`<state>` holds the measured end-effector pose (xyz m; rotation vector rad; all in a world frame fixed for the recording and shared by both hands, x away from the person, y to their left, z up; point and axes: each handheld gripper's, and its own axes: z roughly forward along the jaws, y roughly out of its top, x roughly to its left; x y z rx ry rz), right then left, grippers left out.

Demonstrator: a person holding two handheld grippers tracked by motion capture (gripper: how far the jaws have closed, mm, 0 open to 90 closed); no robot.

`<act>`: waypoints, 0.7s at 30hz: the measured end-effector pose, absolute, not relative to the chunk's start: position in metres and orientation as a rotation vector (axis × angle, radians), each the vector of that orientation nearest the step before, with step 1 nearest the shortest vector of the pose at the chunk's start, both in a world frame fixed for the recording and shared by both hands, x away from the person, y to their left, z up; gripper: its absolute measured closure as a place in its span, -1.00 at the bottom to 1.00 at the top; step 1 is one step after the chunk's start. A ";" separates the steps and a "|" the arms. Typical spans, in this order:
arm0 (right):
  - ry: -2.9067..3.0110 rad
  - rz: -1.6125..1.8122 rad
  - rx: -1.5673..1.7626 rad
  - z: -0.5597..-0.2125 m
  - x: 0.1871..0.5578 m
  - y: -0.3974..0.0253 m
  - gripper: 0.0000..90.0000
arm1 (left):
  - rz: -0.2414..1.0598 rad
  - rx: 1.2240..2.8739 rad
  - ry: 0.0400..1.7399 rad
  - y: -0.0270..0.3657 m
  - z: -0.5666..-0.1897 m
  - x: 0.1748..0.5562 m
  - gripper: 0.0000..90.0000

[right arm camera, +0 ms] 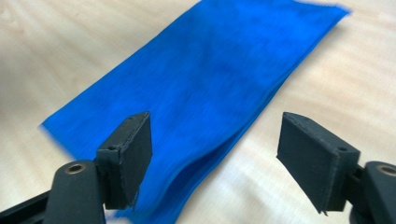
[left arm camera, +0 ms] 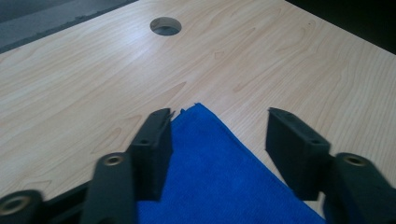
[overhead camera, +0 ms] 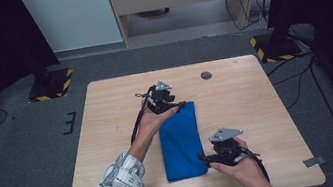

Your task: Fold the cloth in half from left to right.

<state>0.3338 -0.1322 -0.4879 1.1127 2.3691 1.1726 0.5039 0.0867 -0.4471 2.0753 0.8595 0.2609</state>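
A blue cloth (overhead camera: pixel 181 141) lies folded in a long strip in the middle of the wooden surface (overhead camera: pixel 106 108). The left gripper (overhead camera: pixel 182 104) is at the cloth's far end. Its fingers (left arm camera: pixel 152 149) are open, one on each side of the far corner, and they hold nothing. The right gripper (overhead camera: pixel 202 157) is at the near end, on the cloth's right edge. Its fingers (right arm camera: pixel 128 154) are open too, and the folded edge sits between them. A small round hole (overhead camera: pixel 206 75) is in the surface past the cloth.
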 end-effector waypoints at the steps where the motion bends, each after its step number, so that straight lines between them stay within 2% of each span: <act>1: 2.361 1.175 1.104 -0.489 0.341 -0.132 -0.44 | 0.265 2.077 0.866 0.088 -0.448 0.504 -0.22; 9: 2.337 1.182 1.177 -0.493 0.391 -0.129 -0.62 | 0.256 2.090 0.902 0.109 -0.454 0.504 -0.64; 14: 2.333 1.163 1.178 -0.493 0.410 -0.126 -0.73 | 0.221 2.077 0.897 0.122 -0.454 0.502 -0.71; 21: 2.333 1.153 1.168 -0.490 0.435 -0.119 -0.74 | 0.230 2.079 0.879 0.131 -0.457 0.500 -0.75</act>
